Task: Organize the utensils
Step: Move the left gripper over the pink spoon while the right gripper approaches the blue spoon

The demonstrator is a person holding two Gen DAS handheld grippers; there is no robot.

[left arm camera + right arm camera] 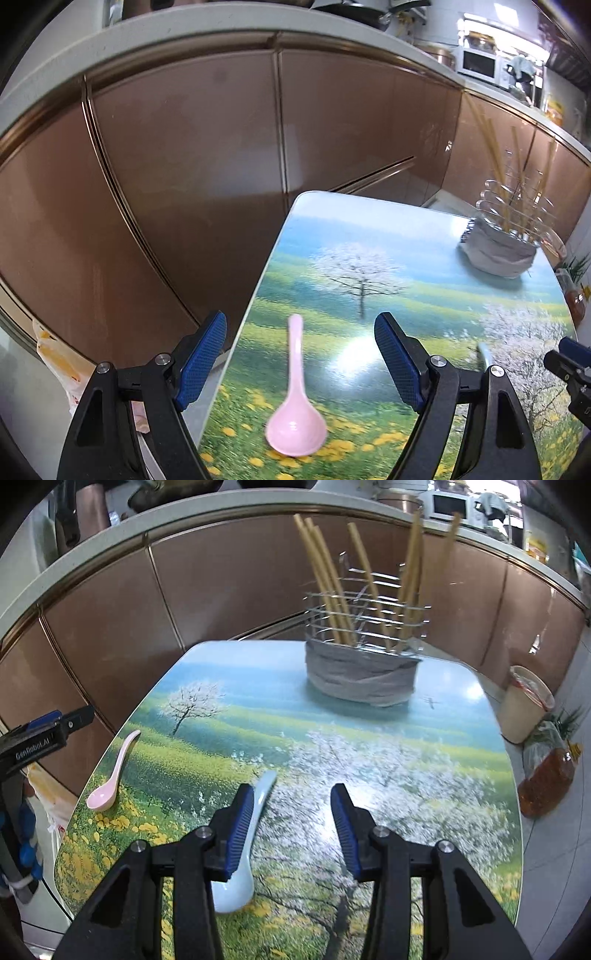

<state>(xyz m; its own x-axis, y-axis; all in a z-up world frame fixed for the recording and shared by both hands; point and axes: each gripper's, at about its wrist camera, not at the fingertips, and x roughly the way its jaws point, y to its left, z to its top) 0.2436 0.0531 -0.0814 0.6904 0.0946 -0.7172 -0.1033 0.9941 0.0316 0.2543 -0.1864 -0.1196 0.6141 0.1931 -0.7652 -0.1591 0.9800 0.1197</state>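
Nearest the lens, the left gripper [301,363] stands wide and empty above a pink soup spoon [295,417] lying bowl-up near the table [424,258] edge. Beside it, the right gripper [291,821] is parted more narrowly, empty, over a pale blue soup spoon [240,882]. Both glossy spoons remain to be moved; the wire utensil holder [364,664] at the far end holds only chopsticks [325,576].

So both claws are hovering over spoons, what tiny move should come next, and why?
Probably lower the left gripper onto the pink spoon: its jaws stand open with the handle lying between them, untouched. The right gripper sits off-centre over the pale blue spoon.
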